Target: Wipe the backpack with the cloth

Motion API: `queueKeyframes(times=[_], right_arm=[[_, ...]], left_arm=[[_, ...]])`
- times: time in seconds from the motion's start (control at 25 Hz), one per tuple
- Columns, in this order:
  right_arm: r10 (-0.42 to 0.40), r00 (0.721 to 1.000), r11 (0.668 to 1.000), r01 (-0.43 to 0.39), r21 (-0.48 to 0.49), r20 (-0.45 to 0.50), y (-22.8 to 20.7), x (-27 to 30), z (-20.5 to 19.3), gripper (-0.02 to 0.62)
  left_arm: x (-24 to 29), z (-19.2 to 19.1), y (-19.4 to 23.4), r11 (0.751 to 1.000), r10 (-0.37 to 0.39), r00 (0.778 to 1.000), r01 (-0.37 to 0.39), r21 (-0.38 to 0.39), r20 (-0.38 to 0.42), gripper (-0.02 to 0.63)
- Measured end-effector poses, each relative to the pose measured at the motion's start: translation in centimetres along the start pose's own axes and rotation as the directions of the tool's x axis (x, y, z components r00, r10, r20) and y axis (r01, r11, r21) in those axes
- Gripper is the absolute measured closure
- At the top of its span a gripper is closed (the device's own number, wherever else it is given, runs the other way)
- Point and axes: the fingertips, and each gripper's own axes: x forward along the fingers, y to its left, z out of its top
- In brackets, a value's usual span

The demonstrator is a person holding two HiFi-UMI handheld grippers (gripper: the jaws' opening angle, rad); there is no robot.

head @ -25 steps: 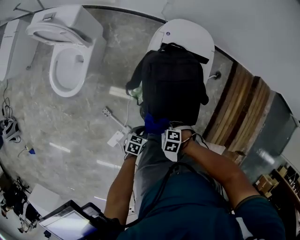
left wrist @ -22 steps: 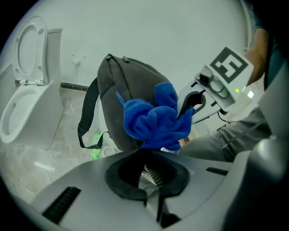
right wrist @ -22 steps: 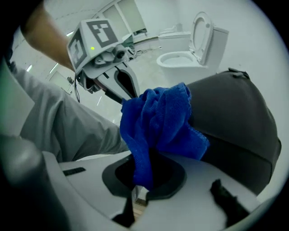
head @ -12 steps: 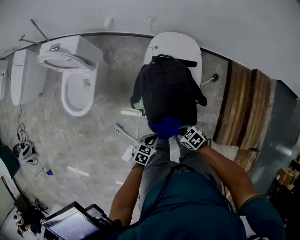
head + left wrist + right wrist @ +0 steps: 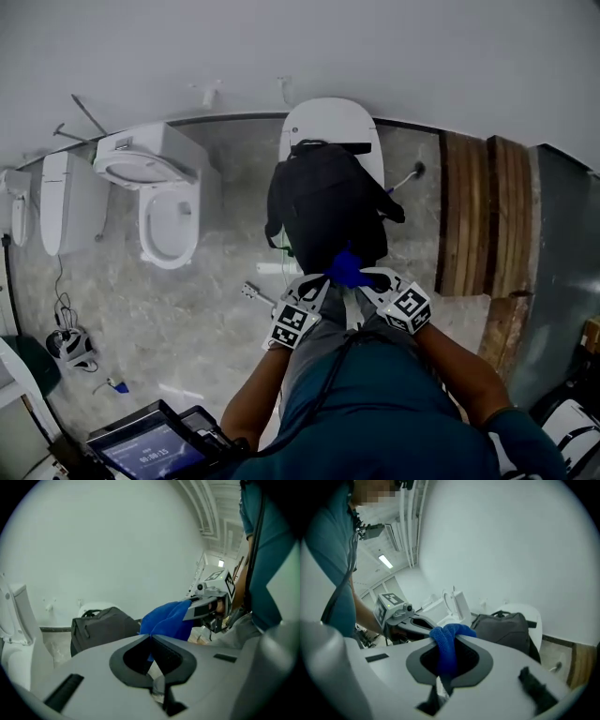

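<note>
Backpack [image 5: 328, 211]: plain black, dark grey in both gripper views.
Cloth [image 5: 347, 269]: bright blue, knobbly weave.
Left gripper [image 5: 319, 284], right gripper [image 5: 367, 278]: pale grey bodies, black jaw pads; cubes white with black square markers.
2 toilets, closed toilet [image 5: 330, 117] and open toilet [image 5: 169, 206]: white.
Floor [image 5: 187, 300]: grey marble, pale veins.
Planks [image 5: 473, 216]: brown wood, dark stripes.
Wall [image 5: 281, 47]: off-white.
Shirt [image 5: 375, 403]: teal.
Trousers [image 5: 314, 352]: grey.

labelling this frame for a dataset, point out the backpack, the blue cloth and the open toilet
backpack [image 5: 328, 211]: head view, middle of its black front panel
blue cloth [image 5: 348, 269]: head view, middle of the bunched part
open toilet [image 5: 173, 223]: head view, inside of its bowl
</note>
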Motion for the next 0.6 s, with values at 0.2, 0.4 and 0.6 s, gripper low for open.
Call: queueKeyframes(times=[0.2, 0.4, 0.6], right_arm=[[-0.132, 0.96, 0.991, 0.136, 0.002, 0.246, 0.6, -6.5, 6.7, 0.584], [-0.227, 0.87, 0.966, 0.257, -0.01, 0.438, 2.4, -14.5, 10.7, 0.584], [-0.312, 0.73, 0.924, 0.383, 0.015, 0.608, 5.0, -24.4, 11.9, 0.584]], left_arm=[[-4.7, 6.8, -2.0, 0.996, 0.043, 0.984, -0.055, 0.067, 0.171, 0.591], [-9.6, 11.7, -5.5, 0.981, 0.089, 0.943, -0.138, 0.133, 0.322, 0.591], [-13.7, 14.3, -13.0, 0.97, 0.027, 0.902, -0.128, 0.205, 0.432, 0.591]])
